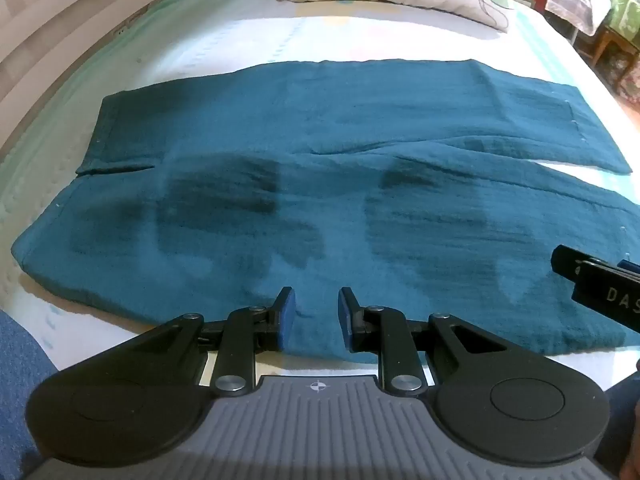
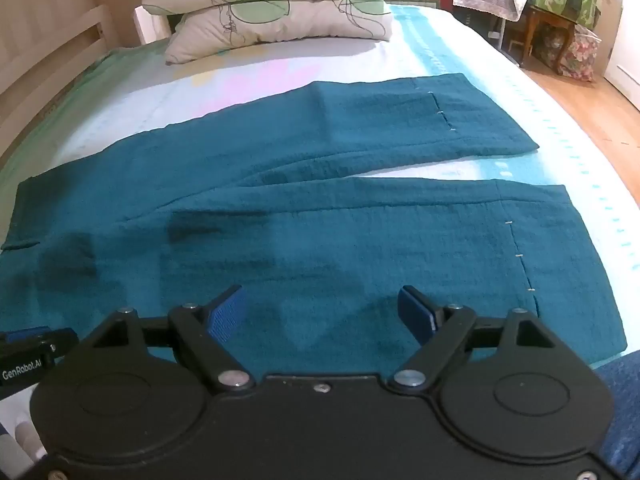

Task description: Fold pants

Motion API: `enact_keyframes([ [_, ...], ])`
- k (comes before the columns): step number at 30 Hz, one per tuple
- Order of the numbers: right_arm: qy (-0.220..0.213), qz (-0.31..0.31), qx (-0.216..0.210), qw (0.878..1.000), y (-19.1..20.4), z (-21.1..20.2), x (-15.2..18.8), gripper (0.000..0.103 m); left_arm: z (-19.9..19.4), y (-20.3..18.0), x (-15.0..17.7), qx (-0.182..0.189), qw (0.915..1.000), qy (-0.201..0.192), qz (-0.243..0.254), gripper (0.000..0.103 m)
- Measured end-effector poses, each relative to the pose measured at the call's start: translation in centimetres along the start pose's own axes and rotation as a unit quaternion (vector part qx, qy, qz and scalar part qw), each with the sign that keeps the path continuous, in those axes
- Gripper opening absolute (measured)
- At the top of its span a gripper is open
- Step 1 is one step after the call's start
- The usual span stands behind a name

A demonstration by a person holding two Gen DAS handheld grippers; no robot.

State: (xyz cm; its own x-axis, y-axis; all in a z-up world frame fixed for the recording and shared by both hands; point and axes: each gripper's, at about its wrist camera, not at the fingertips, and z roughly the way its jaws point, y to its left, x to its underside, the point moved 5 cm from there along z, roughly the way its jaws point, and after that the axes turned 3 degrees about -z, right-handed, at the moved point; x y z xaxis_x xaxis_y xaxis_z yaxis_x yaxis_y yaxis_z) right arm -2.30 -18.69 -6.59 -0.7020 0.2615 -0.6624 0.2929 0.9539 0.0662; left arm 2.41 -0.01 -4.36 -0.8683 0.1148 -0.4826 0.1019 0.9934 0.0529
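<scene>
— Teal trousers (image 1: pixel 320 168) lie flat on the bed (image 1: pixel 224 40), legs apart, waist to the left, below two leaf-print pillows (image 2: pixel 272 8). Both tools?
— Left hand-held gripper (image 1: pixel 313 306) and right hand-held gripper (image 2: pixel 320 312) hover released over the near leg, holding nothing. Best pinch that near edge at both ends, lift evenly, lay it square on the far leg

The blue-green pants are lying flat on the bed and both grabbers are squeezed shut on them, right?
Not quite. The pants do lie flat on the bed, but both wrist views show the left gripper and right gripper open above the cloth, holding nothing.
</scene>
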Motion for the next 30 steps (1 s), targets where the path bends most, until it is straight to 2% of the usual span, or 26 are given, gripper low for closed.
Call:
enact_keyframes([
  [30,0.013,0.007,-0.001,1.000,0.0,0.7,0.4,0.084,1.1,-0.1,0.6,0.001,0.9998,0.018,0.000,0.023],
])
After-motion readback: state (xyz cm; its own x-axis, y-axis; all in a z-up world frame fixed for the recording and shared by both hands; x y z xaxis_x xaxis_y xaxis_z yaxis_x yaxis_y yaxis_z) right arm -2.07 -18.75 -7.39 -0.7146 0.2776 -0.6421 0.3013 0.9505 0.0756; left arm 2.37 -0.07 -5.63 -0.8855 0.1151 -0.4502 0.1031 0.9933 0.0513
